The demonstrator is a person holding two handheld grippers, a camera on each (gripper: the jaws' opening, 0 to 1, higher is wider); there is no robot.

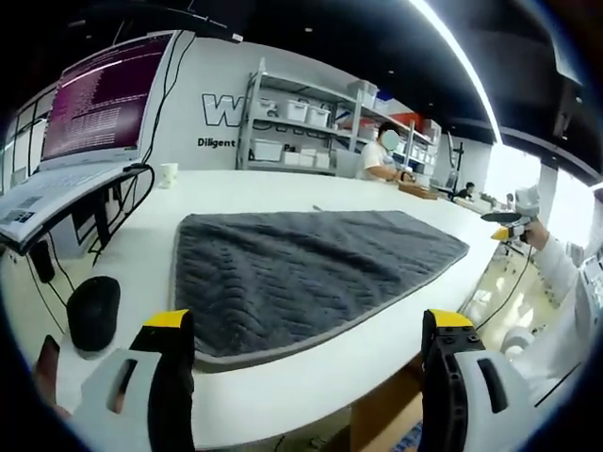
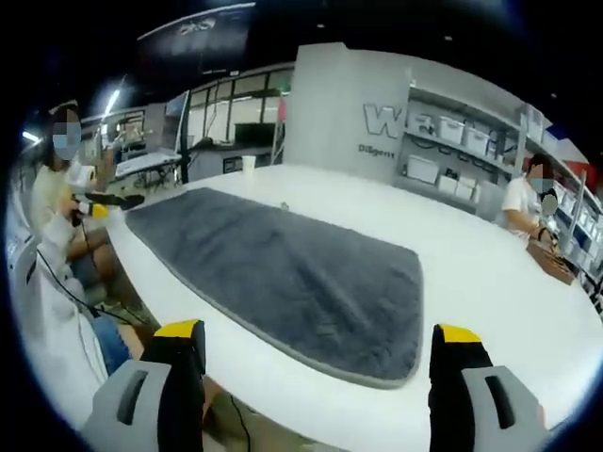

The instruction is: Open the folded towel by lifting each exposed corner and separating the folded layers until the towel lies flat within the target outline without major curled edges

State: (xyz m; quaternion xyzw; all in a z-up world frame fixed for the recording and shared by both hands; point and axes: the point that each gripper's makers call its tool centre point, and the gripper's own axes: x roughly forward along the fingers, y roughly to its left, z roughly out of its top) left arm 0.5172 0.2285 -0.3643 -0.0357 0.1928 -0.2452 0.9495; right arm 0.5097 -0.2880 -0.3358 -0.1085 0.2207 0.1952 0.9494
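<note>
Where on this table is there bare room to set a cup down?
Bare white table lies beyond the grey towel, between its far edge and the shelving wall. A narrower strip runs along the towel's near edge. It is crowded at the end holding the laptop, black mouse, cables and a paper cup.

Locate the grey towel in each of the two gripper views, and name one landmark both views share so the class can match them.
Left gripper view: the grey towel lies across the middle of the white table, just beyond the open jaws.
Right gripper view: the grey towel runs from upper left to lower right, its near corner between the jaws.
Shared landmark: the shelving rack with white bins against the lettered wall.
</note>
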